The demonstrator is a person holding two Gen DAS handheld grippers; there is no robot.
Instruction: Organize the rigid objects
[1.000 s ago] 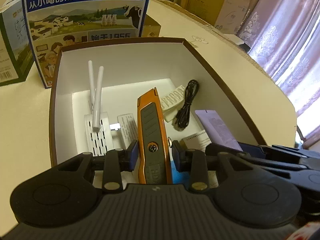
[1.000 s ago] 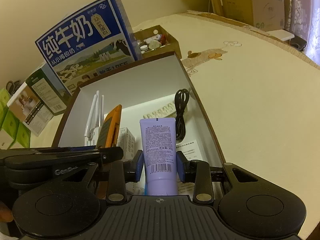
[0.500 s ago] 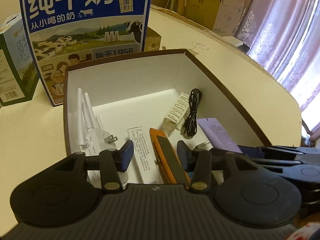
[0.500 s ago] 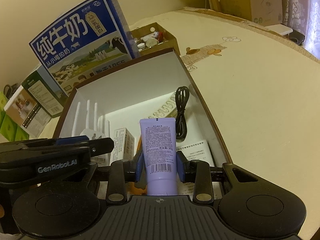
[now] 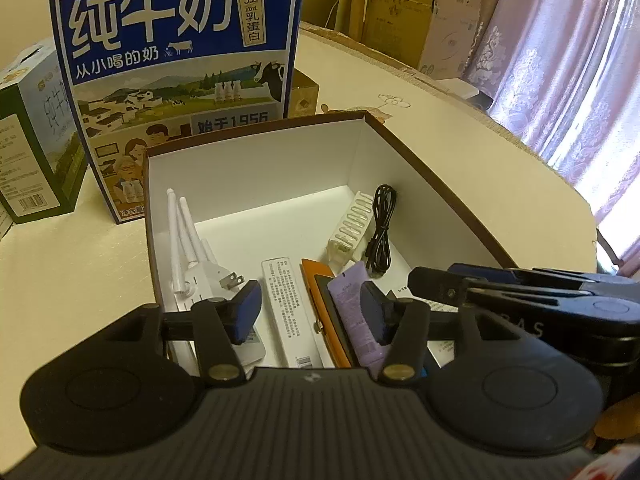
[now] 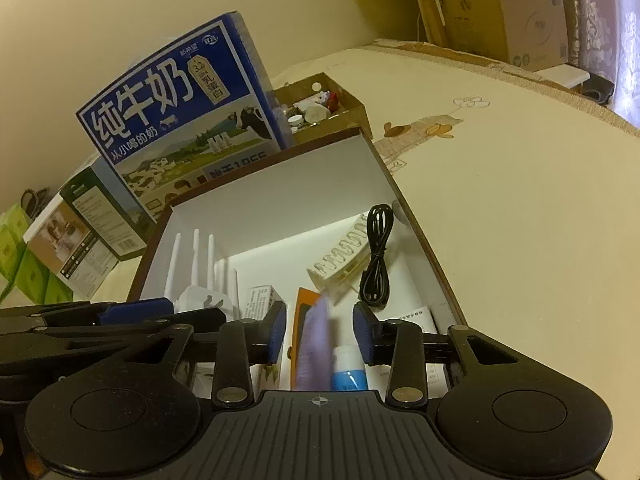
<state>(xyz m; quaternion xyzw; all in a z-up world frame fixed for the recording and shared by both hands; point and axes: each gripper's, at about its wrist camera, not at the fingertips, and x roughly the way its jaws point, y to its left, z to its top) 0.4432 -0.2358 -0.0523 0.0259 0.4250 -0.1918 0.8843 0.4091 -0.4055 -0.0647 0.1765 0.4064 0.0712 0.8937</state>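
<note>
Between the right gripper's (image 6: 320,338) opening fingers, the blurred purple tube (image 6: 316,344) slips free; light, squashy, best held mid-body. Left gripper's (image 5: 308,312) fingers are opening, nothing gripped.

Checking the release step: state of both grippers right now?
Left gripper: opening, empty; orange utility knife lies in the box.
Right gripper: opening, purple tube blurred, dropping free between the jaws.
</note>
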